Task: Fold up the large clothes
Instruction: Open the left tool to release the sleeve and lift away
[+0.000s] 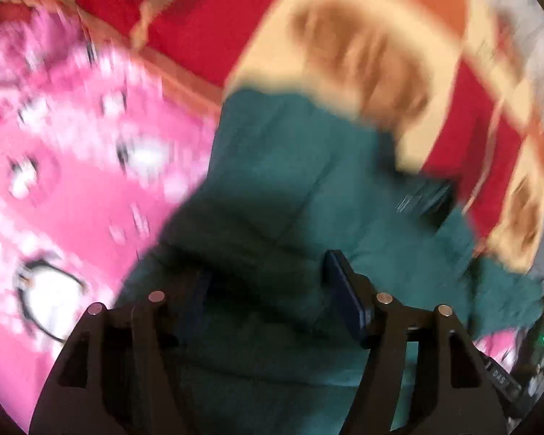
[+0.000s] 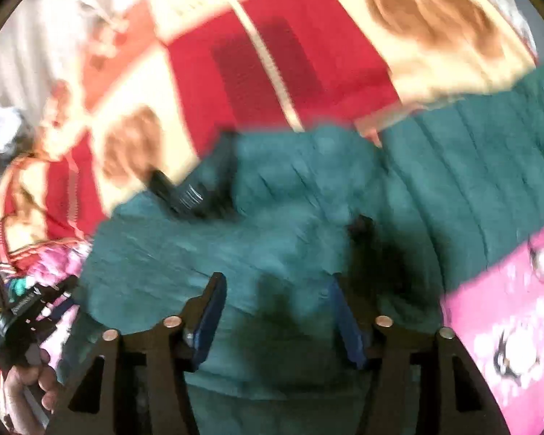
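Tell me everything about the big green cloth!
The green cloth is a dark teal garment of soft, thick-looking fabric, rumpled into folds. It lies spread on a red and cream blanket, beside a pink patterned cloth. A dark patch shows near one edge. Both views are blurred, so finer detail is unclear.

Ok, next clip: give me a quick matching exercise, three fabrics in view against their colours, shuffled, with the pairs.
Things:
1. garment under both grippers
2. cloth with white cartoon prints
3. patterned bed cover

Colours:
A. red and cream
B. teal green
C. pink

Pairs: 1-B, 2-C, 3-A
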